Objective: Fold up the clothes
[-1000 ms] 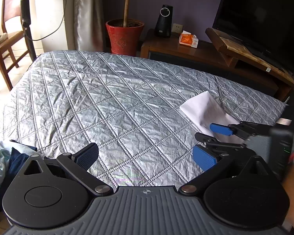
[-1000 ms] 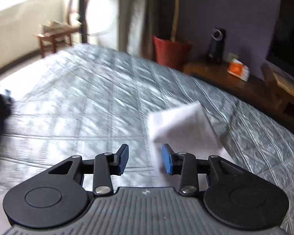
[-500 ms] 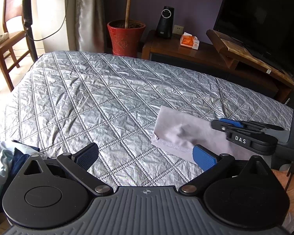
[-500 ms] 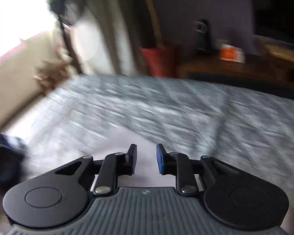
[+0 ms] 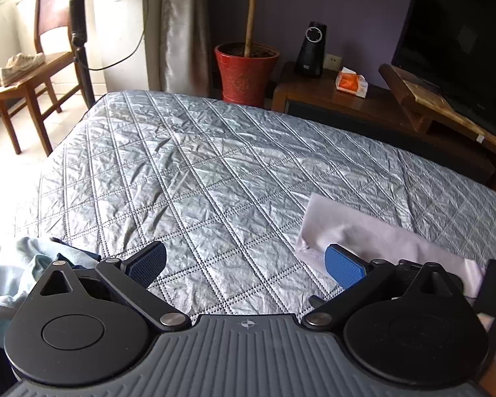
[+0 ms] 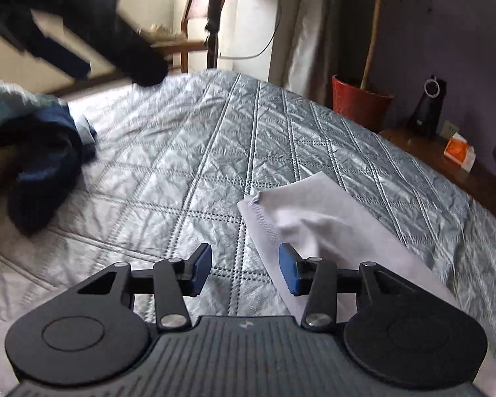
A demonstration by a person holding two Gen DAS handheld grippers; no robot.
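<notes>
A folded white cloth (image 5: 373, 235) lies on the right side of the grey quilted bed (image 5: 198, 172); it also shows in the right wrist view (image 6: 317, 218), its hemmed corner just ahead of the right fingertip. My left gripper (image 5: 244, 264) is wide open and empty above the bed's near edge. My right gripper (image 6: 244, 271) is open and empty, low over the bed beside the cloth's left edge. A pile of unfolded blue and pale clothes (image 5: 13, 271) lies at the near left, also in the right wrist view (image 6: 39, 165).
Beyond the bed stand a red plant pot (image 5: 244, 72), a wooden TV stand (image 5: 396, 106) with a speaker, an orange packet and a TV, a fan pole (image 5: 79, 39) and a wooden chair (image 5: 26, 82) with shoes. The left gripper's body (image 6: 76, 23) shows blurred at upper left.
My right gripper has let go of the white cloth and opened, drawing back toward the near edge. The cloth now lies flat on the bed. My left gripper stays open, hardly moved.
</notes>
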